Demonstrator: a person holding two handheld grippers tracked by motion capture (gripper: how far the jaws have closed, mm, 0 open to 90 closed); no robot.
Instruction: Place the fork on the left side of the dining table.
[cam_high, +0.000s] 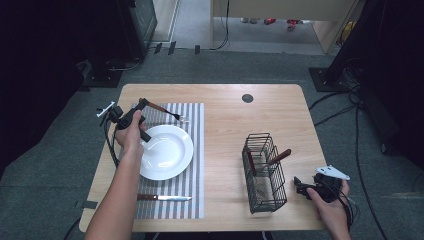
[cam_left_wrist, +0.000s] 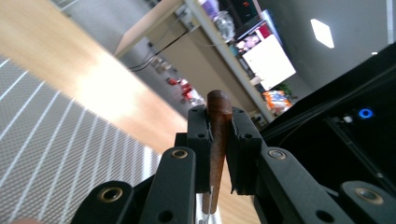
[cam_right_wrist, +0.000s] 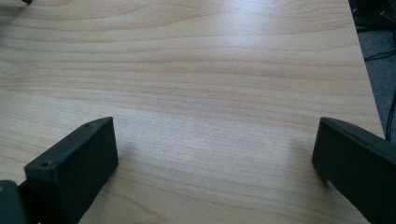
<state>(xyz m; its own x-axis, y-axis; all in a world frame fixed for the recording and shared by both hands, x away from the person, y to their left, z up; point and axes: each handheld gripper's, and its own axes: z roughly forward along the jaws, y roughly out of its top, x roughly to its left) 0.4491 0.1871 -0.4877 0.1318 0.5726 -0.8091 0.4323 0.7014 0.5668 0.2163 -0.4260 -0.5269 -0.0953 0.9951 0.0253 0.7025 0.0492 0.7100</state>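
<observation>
Left of centre in the high view, the left gripper (cam_high: 145, 103) pinches a fork (cam_high: 167, 112) by its wooden handle above the striped mat (cam_high: 192, 150); at lower right, the right gripper (cam_high: 299, 186) rests spread wide on the table (cam_high: 225, 130).

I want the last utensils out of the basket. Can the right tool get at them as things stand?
Probably yes: the right tool is open, holds nothing, and sits just beside the basket, whose handles stick up uncovered.

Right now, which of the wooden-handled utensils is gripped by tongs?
The brown wooden-handled metal fork, clamped by its handle in the left tongs above the striped placemat; the wooden-handled knife lies flat there.
</observation>
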